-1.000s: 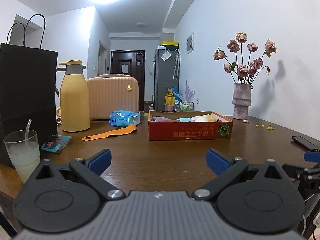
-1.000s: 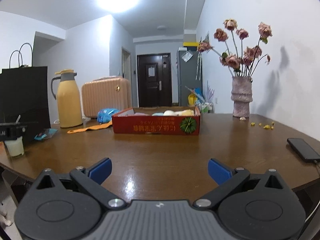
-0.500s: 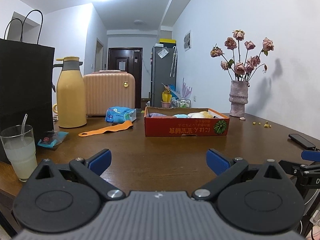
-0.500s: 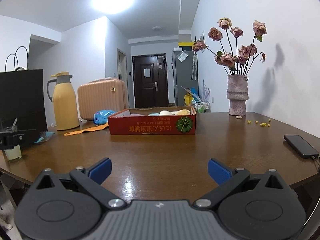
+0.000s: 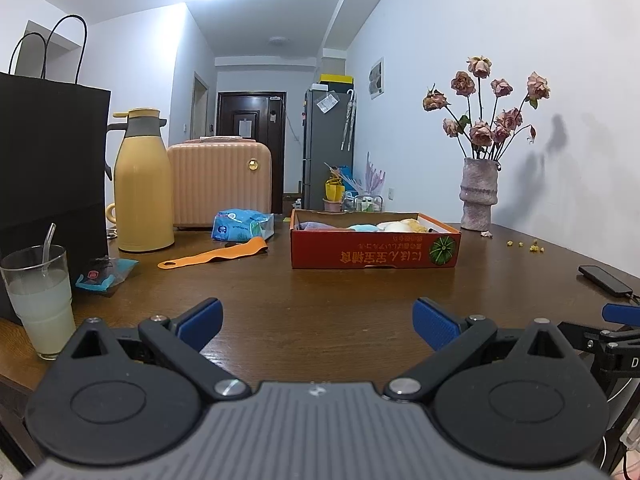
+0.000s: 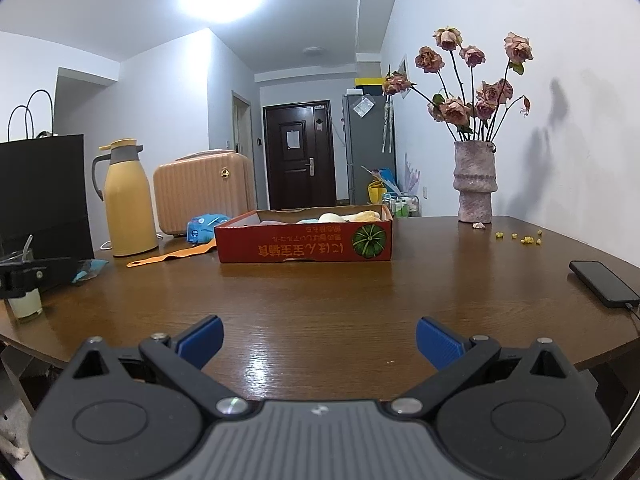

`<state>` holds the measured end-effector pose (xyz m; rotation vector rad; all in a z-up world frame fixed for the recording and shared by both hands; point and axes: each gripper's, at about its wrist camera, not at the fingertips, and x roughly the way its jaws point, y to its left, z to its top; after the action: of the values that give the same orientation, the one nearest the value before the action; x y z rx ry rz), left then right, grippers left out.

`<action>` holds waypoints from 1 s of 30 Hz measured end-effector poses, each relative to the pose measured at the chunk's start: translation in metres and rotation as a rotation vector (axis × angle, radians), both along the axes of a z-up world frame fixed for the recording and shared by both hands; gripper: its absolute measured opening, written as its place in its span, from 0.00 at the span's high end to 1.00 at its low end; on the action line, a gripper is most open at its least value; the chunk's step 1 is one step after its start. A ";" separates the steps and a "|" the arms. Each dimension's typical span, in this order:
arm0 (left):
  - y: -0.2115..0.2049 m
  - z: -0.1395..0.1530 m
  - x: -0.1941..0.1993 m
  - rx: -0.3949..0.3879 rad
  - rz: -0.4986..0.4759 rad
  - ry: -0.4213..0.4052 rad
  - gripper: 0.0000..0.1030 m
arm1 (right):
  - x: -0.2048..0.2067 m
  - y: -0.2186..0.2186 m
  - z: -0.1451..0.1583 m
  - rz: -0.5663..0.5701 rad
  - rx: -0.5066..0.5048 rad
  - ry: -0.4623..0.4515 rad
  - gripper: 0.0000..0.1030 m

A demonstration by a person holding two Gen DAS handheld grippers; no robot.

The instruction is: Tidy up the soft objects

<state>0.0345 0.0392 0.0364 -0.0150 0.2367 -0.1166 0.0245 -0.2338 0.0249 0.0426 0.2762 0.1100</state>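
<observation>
Red cardboard box (image 5: 375, 249) with a printed pumpkin on its front wall sits toward the middle of my table (image 5: 320, 300), and the soft objects (image 5: 394, 226) lie inside it: I can make out pale blue, white and yellow shapes above the rim, but not what each one is. My left gripper (image 5: 318, 318) hovers over the near edge of the table with its jaws spread wide and nothing between them. My right gripper (image 6: 319, 338) is also over the near edge, jaws just as wide apart and empty.

Left of the box, an orange strap (image 5: 214, 254) lies flat on the wood, with a blue packet (image 5: 242, 226) just behind it. Further left stand a yellow thermos (image 5: 142, 184) and a peach suitcase (image 5: 220, 182), side by side. At the left edge I see a glass of pale drink (image 5: 40, 304) with a straw, in front of a black paper bag (image 5: 48, 160). A vase of dried roses (image 5: 480, 192) stands toward the far right corner, against the wall. A dark phone (image 6: 604, 283) rests at the right edge.
</observation>
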 end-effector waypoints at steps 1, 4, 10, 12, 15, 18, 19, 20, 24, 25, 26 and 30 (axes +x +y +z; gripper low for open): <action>0.000 0.000 0.000 0.000 -0.001 0.001 0.00 | 0.000 0.000 0.000 -0.002 0.000 0.001 0.00; -0.001 0.000 -0.001 0.003 -0.004 0.000 0.00 | 0.000 0.001 -0.001 -0.004 -0.002 0.005 0.00; -0.001 -0.002 -0.001 -0.002 -0.012 0.006 0.00 | 0.000 0.002 -0.001 -0.008 -0.008 0.007 0.00; -0.001 -0.003 0.000 0.006 -0.010 0.012 0.00 | 0.000 0.002 0.000 -0.006 -0.007 0.001 0.00; -0.001 -0.003 0.000 0.019 -0.006 0.012 0.00 | 0.002 0.001 -0.001 -0.002 0.003 0.013 0.00; -0.002 -0.003 0.000 0.013 -0.008 0.013 0.00 | 0.002 -0.003 -0.002 -0.020 0.016 0.021 0.00; -0.003 -0.004 0.000 0.013 -0.013 0.014 0.00 | 0.002 -0.004 -0.002 -0.029 0.020 0.021 0.00; -0.003 -0.004 0.000 0.015 -0.017 0.015 0.00 | 0.003 -0.006 -0.001 -0.036 0.024 0.019 0.00; -0.004 -0.007 -0.001 0.018 -0.023 0.018 0.00 | 0.004 -0.008 -0.002 -0.045 0.035 0.024 0.00; -0.004 -0.007 0.000 0.017 -0.022 0.019 0.00 | 0.004 -0.008 -0.003 -0.042 0.035 0.027 0.00; -0.004 -0.007 -0.001 0.016 -0.022 0.019 0.00 | 0.005 -0.007 -0.003 -0.040 0.033 0.028 0.00; -0.003 -0.007 0.000 0.015 -0.020 0.021 0.00 | 0.005 -0.007 -0.003 -0.042 0.033 0.027 0.00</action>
<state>0.0345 0.0360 0.0292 0.0007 0.2590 -0.1351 0.0293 -0.2404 0.0217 0.0824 0.3003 0.0724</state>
